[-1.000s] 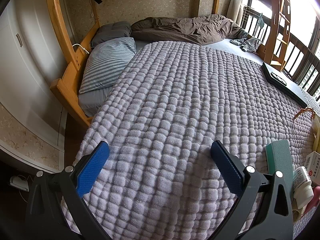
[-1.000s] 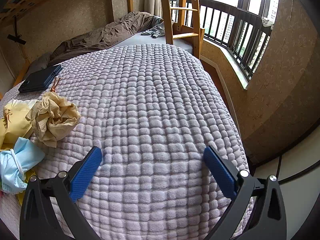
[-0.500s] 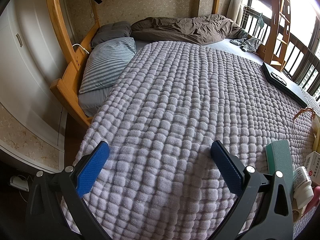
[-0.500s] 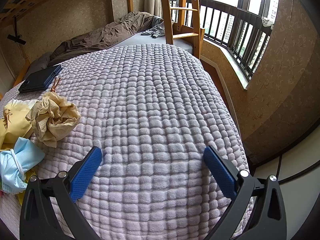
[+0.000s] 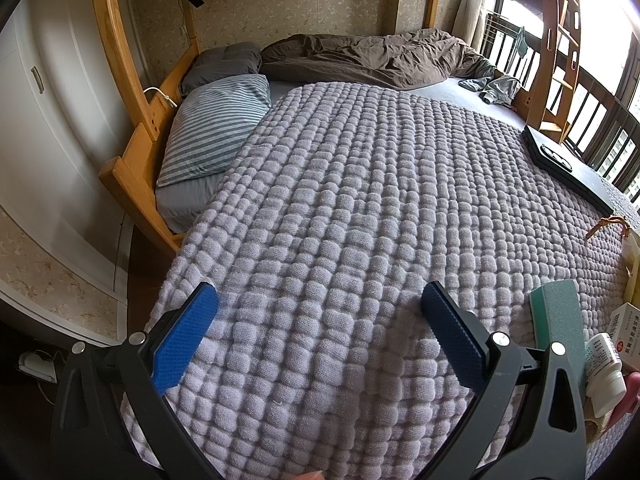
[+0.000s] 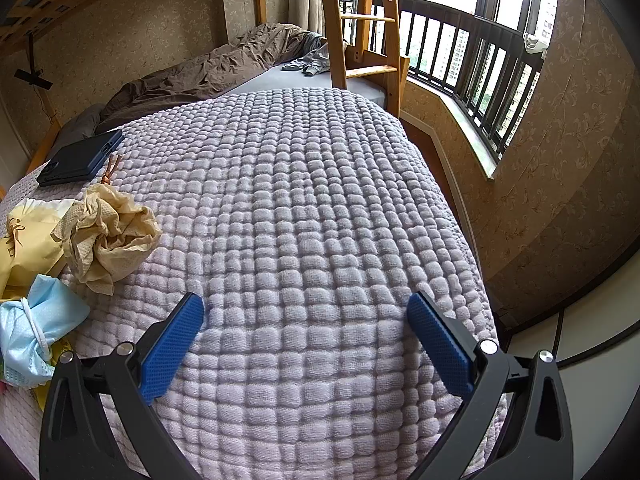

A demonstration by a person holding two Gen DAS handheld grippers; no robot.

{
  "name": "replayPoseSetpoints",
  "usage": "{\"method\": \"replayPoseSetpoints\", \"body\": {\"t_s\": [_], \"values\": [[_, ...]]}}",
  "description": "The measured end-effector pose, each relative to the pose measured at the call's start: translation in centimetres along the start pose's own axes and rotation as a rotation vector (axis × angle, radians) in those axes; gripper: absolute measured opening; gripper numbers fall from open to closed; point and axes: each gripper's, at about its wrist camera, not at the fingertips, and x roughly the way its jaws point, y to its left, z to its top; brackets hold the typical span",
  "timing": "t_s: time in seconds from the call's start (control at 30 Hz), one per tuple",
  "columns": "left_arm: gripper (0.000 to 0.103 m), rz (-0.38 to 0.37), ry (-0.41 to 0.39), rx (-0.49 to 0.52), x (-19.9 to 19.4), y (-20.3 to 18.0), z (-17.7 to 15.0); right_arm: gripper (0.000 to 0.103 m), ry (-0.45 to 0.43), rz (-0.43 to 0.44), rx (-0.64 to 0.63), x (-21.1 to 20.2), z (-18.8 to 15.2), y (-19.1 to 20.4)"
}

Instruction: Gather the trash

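Hovering above the lilac waffle blanket [image 6: 320, 220] on the bed, both claws spread wide & empty: left claw [image 5: 320, 332] over bare blanket, right claw [image 6: 306, 336] likewise, nothing between the blue pads [image 6: 170, 350].

Trash all clustered in the strip between the two claws. In right wrist view, at far left: crumpled tan paper towel [image 6: 110, 238], pale blue face mask [image 6: 36, 332] just below it, yellow bag [image 6: 28, 246] beside & partly under both. In left wrist view, at far right edge: green box [image 5: 558, 316], white pill bottle [image 5: 604, 376], small white carton [image 5: 630, 326], partly cut off by frame. Dark phone-like case [image 6: 80, 158] w/ brown cord [image 6: 110, 166] further up the bed, prob. not trash, best left alone.

Nothing collected yet, by the look of it; step in hand = pick first target & approach. Tips:
- Start w/ the paper towel: nearest to right claw, bulky, soft, easy pinch. Swing right claw left, centre pads either side of the wad, come down from above.
- Close on the thick middle, not a loose flap, or it'll unfurl & drop.
- Keep pads off the blanket loops to avoid snagging fabric.
- Mask: grab body, not ear loop.
- Bottle likely rolls; grip across the barrel.
- No bin visible in either view, so drop-off spot unknown.
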Motion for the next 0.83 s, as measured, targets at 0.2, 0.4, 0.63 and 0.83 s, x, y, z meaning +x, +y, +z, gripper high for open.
{"method": "replayPoseSetpoints", "body": {"t_s": [0.2, 0.4, 0.63, 0.83], "values": [[0.102, 0.001, 0.0, 0.0, 0.0, -0.02, -0.01, 0.099, 0.0, 0.0, 0.0, -0.03, -0.03, -0.02], [0.102, 0.001, 0.0, 0.001, 0.03, -0.04, 0.03, 0.099, 0.0, 0.0, 0.0, -0.07, -0.09, -0.06], [0.102, 0.001, 0.001, 0.001, 0.02, -0.05, 0.01, 0.099, 0.0, 0.0, 0.0, 0.0, 0.01, 0.0], [0.102, 0.001, 0.0, 0.001, -0.08, -0.02, -0.12, 0.1, 0.0, 0.0, 0.0, -0.01, 0.01, 0.01]]}}
